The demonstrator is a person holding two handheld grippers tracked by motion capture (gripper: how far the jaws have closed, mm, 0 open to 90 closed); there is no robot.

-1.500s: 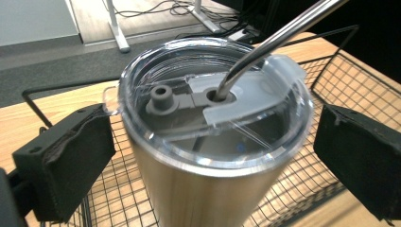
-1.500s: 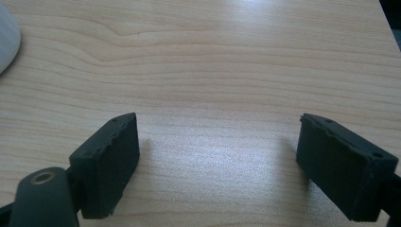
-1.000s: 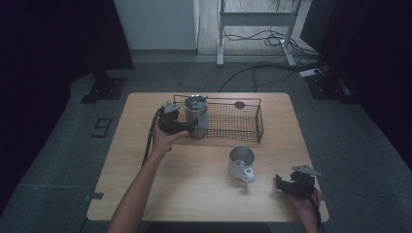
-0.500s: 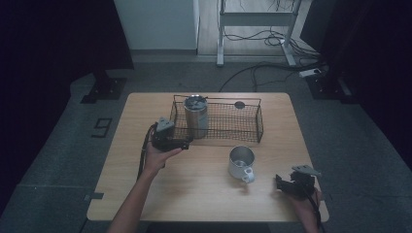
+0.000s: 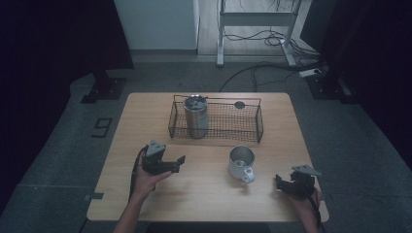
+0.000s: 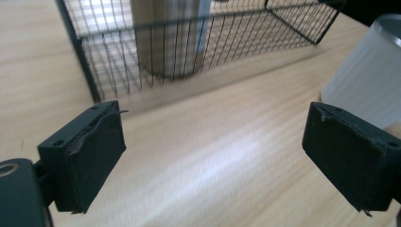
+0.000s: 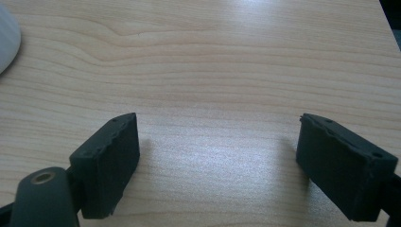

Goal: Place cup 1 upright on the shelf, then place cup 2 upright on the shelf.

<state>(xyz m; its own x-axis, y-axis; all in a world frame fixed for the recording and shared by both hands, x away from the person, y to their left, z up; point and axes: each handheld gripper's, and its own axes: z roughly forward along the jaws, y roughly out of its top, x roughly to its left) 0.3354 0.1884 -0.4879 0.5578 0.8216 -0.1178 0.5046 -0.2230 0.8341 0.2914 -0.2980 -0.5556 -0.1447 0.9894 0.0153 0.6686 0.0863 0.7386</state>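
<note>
On the floor left of the table a "9" [image 5: 101, 127] is marked in dark outline on the grey carpet; the table [image 5: 145, 111] itself is pale wood-grain laminate with rounded corners; over its left front the left gripper [image 5: 176, 162] is held in a hand [image 5: 148, 177], black and angular with a grey three-cornered plate on top, its jaws apart with only bare tabletop between them, having just been closing; toward the back stands a black wire-mesh basket [image 5: 243, 121], rectangular and open-topped, with a tall brushed-metal tumbler [image 5: 196, 118] upright in its left end and a small dark round disc [image 5: 239, 104] just behind its far rim; right of centre, in front of the basket, a short metal mug [image 5: 241, 162] stands upright, handle toward the person; at the right front corner the right gripper [image 5: 281, 183] rests low, its blocky matte pads [image 7: 109, 161] spread over bare wood, empty.
</note>
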